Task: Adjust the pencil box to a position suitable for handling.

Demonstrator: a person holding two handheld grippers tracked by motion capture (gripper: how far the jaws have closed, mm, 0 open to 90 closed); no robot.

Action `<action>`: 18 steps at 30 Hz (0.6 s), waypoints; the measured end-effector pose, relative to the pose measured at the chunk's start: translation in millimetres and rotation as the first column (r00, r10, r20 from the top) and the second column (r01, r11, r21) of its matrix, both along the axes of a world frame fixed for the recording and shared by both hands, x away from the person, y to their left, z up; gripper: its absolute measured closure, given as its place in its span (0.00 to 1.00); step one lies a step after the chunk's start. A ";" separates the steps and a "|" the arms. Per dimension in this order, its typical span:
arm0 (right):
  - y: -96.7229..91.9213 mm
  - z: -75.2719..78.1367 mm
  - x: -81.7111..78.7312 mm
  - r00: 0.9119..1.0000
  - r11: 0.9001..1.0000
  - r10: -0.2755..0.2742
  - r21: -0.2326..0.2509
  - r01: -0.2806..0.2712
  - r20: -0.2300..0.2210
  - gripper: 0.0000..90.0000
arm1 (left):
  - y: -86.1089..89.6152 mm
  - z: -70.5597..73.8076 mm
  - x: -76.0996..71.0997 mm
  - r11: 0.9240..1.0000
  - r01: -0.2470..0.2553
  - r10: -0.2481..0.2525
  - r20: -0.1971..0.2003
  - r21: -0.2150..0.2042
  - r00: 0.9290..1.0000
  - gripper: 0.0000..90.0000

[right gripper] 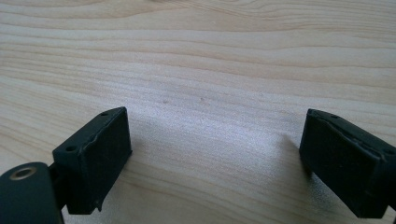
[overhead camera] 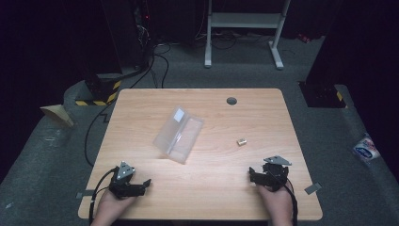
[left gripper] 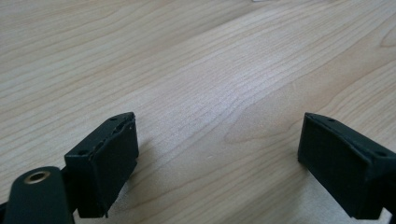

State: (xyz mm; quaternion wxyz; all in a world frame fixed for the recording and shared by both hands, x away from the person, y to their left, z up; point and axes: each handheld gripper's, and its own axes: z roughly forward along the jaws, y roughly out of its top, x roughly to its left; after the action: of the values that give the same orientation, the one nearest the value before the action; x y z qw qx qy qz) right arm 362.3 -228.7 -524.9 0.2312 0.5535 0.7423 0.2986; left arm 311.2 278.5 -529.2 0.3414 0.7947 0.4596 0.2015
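A clear plastic case lies open near the middle of the wooden table. To its right a small brass-coloured piece sits alone on the wood. My left gripper rests at the front left, held by a hand, well short of the case. In the left gripper view this gripper is open, with bare wood between its jaws. My right gripper rests at the front right, below the brass piece. The right gripper view shows this gripper open too, over bare wood.
A dark round grommet hole sits near the table's far edge. Behind the table are a white desk frame and black cables on the grey floor. A white packet lies on the floor at the right.
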 end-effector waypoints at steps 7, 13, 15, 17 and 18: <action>-0.3 0.0 0.1 1.000 1.000 0.010 -0.002 -0.010 0.001 0.09 | -5.3 8.9 3.3 0.999 0.012 -0.013 -0.030 -0.030 0.999 0.18; -0.5 0.0 0.4 1.000 1.000 0.013 0.000 -0.013 0.000 0.10 | -13.2 16.6 3.4 0.997 -0.022 0.022 0.001 -0.081 1.000 0.20; -0.3 -0.1 0.7 1.000 1.000 0.015 -0.001 -0.015 0.002 0.10 | -18.3 16.6 4.0 0.997 -0.011 0.011 0.001 -0.081 1.000 0.20; 0.4 0.0 1.0 1.000 1.000 0.017 0.000 -0.017 0.003 0.11 | -23.5 17.3 4.5 0.997 -0.002 0.003 0.006 -0.078 1.000 0.20; 0.5 0.1 0.8 1.000 1.000 0.013 0.002 -0.013 0.002 0.11 | -25.3 18.0 5.4 0.997 0.002 -0.001 0.010 -0.072 1.000 0.20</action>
State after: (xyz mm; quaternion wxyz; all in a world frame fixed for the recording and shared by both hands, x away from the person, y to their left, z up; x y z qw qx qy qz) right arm 363.0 -228.2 -524.8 0.2295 0.5484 0.7455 0.3014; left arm 316.5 253.2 -511.2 0.3722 0.7813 0.4642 0.1882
